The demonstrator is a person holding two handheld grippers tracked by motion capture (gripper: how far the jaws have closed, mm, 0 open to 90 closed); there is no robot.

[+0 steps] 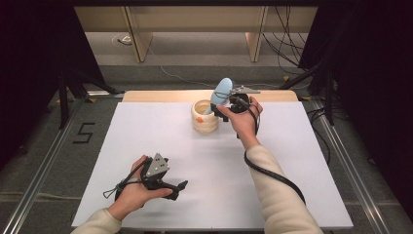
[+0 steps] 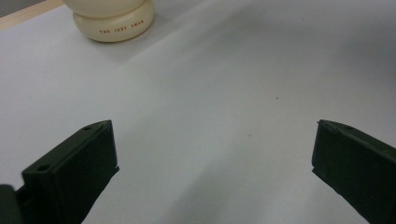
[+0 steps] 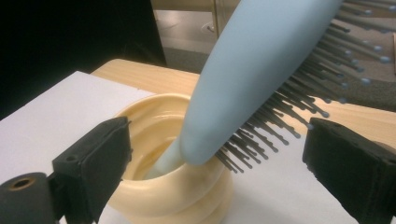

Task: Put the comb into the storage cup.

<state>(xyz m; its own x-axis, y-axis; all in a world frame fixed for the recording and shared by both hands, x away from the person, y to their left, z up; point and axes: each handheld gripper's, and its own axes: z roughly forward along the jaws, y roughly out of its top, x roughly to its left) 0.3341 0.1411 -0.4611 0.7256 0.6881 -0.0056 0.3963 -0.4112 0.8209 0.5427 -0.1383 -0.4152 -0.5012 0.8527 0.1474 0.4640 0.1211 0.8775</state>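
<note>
Two things matter here: a pale blue plastic hairbrush (image 3: 252, 74) with dark ball-tipped bristles, and the cream ceramic holder (image 3: 163, 191) shaped like stacked rings that it stands in. The brush sits handle-down in the holder's mouth, leaning on the rim, its head sticking out above — all of it near the far edge of the white table (image 1: 160, 146).

Around the brush hangs the right gripper (image 3: 219, 154), jaws spread wide, one on the back side and one on the bristle side; neither pad touches it, so nothing is held. Near the table's front edge, well apart from the holder, rests the left gripper (image 2: 215, 154), likewise wide open and empty, its jaws over bare white surface.

Judging by its look, the brush is light and stiff, its smooth back likely slippery, while the bristles would flex and give poor purchase. The narrowing neck just above the rim seems the best place to pinch, across the solid plastic. The holder looks heavy enough to stay put, yet it is breakable — a sideways tug on the leaning brush could tip it.
</note>
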